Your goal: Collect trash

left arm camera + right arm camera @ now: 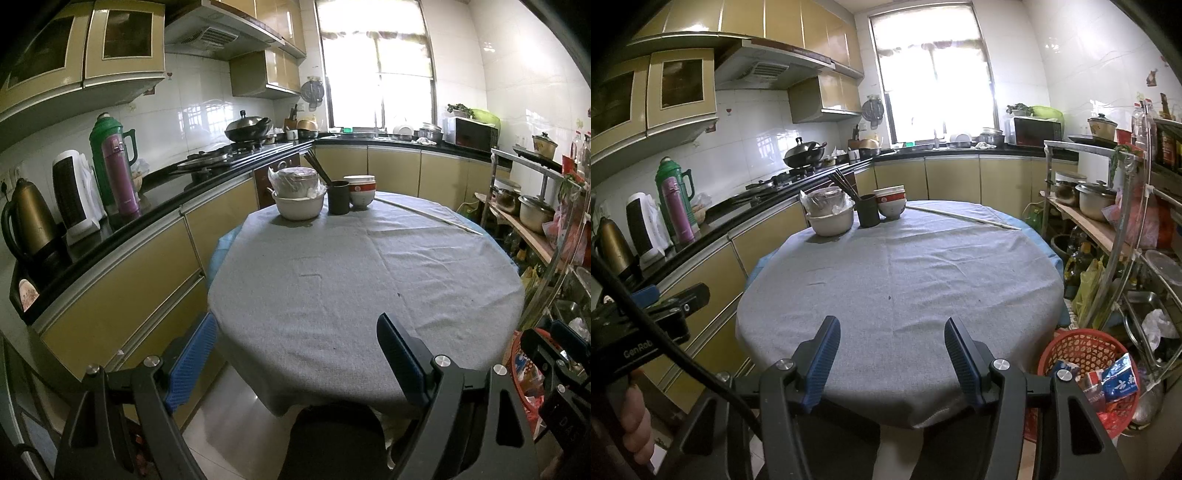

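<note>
1. The left tongs [299, 354] hang over the near edge of the round desk [365, 266], blue pads wide apart, nothing between them.
2. A grey cloth covers the desk; its near and middle parts lie bare.
3. At the far edge stand a white bowl [298, 208] holding a bagged container, just beside it a dark cup [338, 196] with chopsticks, then stacked red-and-white bowls [361, 191].
4. A long white stick [428, 215] lies along the far right edge.
5. The right tongs [554, 354] show at the picture's right edge, beside a red basket [517, 365] holding wrappers.
</note>
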`<act>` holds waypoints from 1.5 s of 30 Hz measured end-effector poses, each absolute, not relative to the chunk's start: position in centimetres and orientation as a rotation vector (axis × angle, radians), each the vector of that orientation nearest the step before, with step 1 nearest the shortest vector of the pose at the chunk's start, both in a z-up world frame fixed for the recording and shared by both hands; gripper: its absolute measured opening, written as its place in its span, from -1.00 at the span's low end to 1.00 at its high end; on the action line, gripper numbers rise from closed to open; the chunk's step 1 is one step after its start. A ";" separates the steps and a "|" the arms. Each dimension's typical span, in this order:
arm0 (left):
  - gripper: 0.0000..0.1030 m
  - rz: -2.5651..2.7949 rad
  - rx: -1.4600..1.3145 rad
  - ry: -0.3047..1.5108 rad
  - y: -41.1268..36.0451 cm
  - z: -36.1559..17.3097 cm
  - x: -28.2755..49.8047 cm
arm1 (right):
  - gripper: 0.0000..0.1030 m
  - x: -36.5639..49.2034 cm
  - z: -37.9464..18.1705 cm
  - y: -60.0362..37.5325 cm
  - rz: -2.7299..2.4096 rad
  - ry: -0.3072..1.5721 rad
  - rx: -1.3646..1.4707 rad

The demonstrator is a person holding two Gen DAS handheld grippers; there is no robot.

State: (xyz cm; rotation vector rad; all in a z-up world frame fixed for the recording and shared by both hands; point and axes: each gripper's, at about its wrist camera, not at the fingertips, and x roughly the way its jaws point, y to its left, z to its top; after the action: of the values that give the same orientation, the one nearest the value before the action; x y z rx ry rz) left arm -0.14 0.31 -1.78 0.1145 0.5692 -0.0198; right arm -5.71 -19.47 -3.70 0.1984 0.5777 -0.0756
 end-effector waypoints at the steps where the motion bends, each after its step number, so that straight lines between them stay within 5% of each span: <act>1: 0.72 -0.019 0.115 0.569 0.3 -1.8 -0.2 | 0.22 -5.7 -3.7 -19.5 -0.076 0.578 0.198; 45: 0.72 0.008 0.092 0.616 -0.9 -3.1 3.5 | 0.21 -1.8 -3.7 -20.9 -0.080 0.567 0.145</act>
State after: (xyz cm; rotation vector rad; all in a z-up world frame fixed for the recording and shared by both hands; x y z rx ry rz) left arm 3.47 -0.86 -3.09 0.0924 0.6156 0.0084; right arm -1.82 -20.88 -3.74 0.1453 0.5667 -0.0801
